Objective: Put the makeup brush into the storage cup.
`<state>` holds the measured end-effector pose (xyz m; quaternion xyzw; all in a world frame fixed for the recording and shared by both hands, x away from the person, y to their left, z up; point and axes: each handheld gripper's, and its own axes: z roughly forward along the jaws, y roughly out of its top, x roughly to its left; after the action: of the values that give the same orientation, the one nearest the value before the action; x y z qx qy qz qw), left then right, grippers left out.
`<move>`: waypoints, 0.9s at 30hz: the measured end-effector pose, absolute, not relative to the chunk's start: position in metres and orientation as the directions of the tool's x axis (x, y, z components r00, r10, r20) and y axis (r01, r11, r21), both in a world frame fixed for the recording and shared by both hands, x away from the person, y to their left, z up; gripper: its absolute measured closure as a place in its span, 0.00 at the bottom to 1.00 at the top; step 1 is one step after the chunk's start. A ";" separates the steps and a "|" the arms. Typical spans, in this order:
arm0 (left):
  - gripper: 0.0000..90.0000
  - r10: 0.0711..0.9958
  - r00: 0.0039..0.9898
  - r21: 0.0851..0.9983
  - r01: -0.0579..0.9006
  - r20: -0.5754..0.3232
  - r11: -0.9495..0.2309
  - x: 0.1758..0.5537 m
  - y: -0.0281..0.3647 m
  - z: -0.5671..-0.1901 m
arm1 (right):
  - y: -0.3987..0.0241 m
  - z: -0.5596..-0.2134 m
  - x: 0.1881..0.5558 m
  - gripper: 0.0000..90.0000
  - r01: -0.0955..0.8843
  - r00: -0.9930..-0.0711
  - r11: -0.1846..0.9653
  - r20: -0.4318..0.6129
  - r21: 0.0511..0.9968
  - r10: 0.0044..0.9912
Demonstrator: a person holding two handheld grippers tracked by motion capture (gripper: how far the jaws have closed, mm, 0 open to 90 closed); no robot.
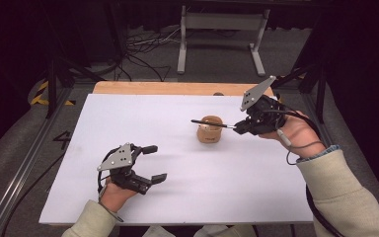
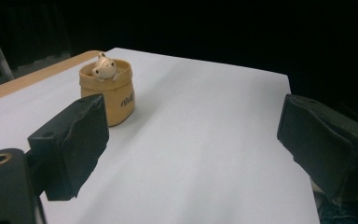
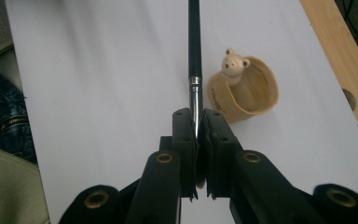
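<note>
White sheeting covers the table [image 1: 187, 197], with a strip of bare wood at its far edge, and every place below is given relative to the tan holder [image 1: 210, 130], a small soft cup with a bear figure [image 3: 233, 64] at its rim, standing upright toward the far middle of the sheet. Well apart from the holder, on the near left side, the left gripper [image 1: 154, 163] is held with its jaws spread wide and nothing between them. Just right of the holder, the right gripper [image 1: 238, 127] is clamped on a thin black pen [image 1: 212, 123] near its metal band. The pen is held roughly level above the holder's mouth, its long axis running left to right and its free end pointing left. Judged from this, pickup is done; tipping it upright and lowering it in appears left.
</note>
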<state>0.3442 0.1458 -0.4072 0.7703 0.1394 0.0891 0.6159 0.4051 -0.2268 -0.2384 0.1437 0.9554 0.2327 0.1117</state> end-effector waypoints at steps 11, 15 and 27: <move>0.11 0.336 0.941 0.968 0.108 -0.027 -0.225 0.345 0.146 -0.409 | -0.249 -0.233 0.421 0.94 0.337 -0.876 0.826 -0.171 0.452 0.451; 0.11 0.336 0.941 0.965 0.114 -0.029 -0.236 0.346 0.144 -0.411 | -0.252 -0.231 0.421 0.94 0.355 -0.860 0.822 -0.189 0.444 0.474; 0.12 0.329 0.944 0.964 0.115 -0.030 -0.241 0.347 0.144 -0.410 | -0.257 -0.228 0.428 0.94 0.398 -0.836 0.830 -0.218 0.391 0.503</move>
<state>0.3468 0.1441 -0.4104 0.7825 0.1417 0.0895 0.5996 0.4276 -0.2567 -0.2276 0.2387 0.9435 0.1671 0.1580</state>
